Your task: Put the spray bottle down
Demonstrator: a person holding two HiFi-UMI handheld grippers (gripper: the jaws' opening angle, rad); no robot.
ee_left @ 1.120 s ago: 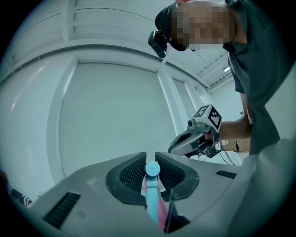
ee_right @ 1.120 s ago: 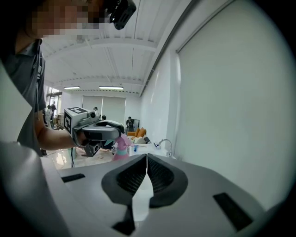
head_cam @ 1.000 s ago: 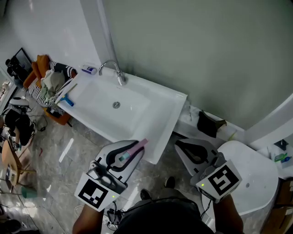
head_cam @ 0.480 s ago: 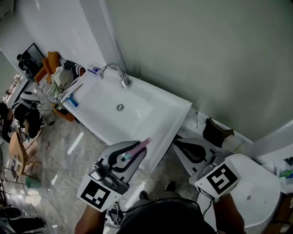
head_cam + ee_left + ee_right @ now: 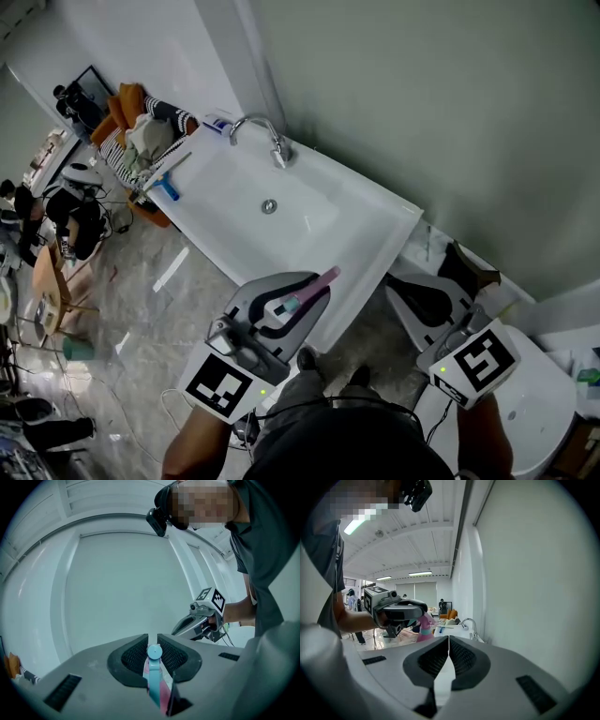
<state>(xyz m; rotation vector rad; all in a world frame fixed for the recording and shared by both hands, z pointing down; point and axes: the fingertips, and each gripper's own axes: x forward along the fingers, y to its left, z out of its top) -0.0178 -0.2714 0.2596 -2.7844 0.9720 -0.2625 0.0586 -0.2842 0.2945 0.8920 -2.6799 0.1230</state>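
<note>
Two left fingers (image 5: 133, 656) tight on spray bottle (image 5: 153, 681)

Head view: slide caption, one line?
Left gripper holds a pink spray bottle beside the white sink; right gripper shut, empty.

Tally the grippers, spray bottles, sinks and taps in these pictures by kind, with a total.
Grippers: 2, left gripper and right gripper
Spray bottle: 1, held in the left gripper's fingers
Sink: 1
Tap: 1
Total: 5
</note>
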